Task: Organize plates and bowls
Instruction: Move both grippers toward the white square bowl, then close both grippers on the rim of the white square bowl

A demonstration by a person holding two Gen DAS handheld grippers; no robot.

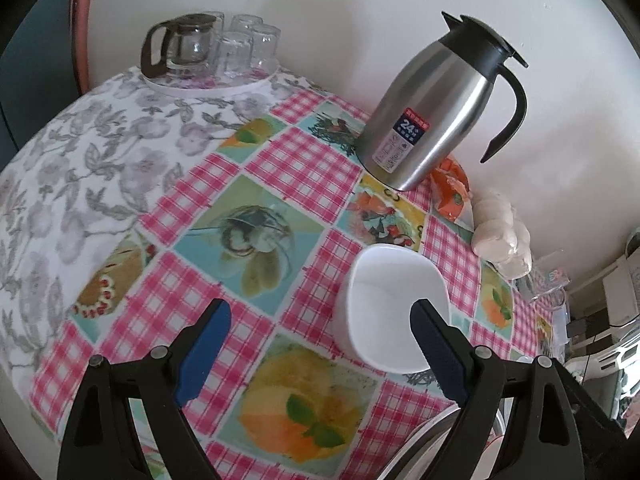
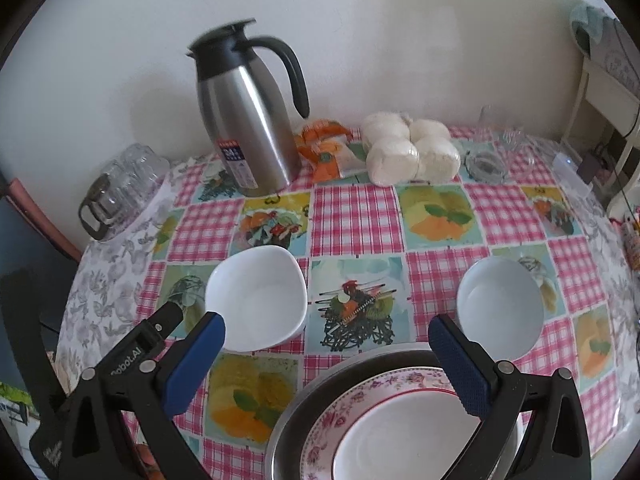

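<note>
On the far left of the surface point(image 2: 356, 216), which is spread with a pink-checked cloth printed with fruit squares, a glass pot point(image 2: 105, 204) and upturned glasses point(image 1: 250, 46) stand on a white tray point(image 1: 216, 82) by the wall. Next comes a steel jug point(image 2: 250, 120) with a black lid and handle, then an orange packet point(image 2: 326, 148) and a bag of pale round buns point(image 2: 412, 150) along the wall. Nearer the front, a white squarish bowl point(image 2: 258, 298) with rounded corners sits upright and looks bare inside; the left gripper point(image 1: 320, 348) hovers just before it with its blue-padded jaws spread wide and nothing between them, the right-hand pad overlapping the bowl's rim in view, though contact cannot be told. At the front middle, a plate point(image 2: 384, 412) with a pink rose border and a thin red ring lies inside a dark metal pan point(image 2: 296, 412); the right gripper point(image 2: 326, 360) hangs above it, jaws wide apart and holding nothing. To the right, well apart from the squarish bowl, a round white bowl point(image 2: 500, 308) stands upright, glossy and plain, just beyond the pan's rim.
</note>
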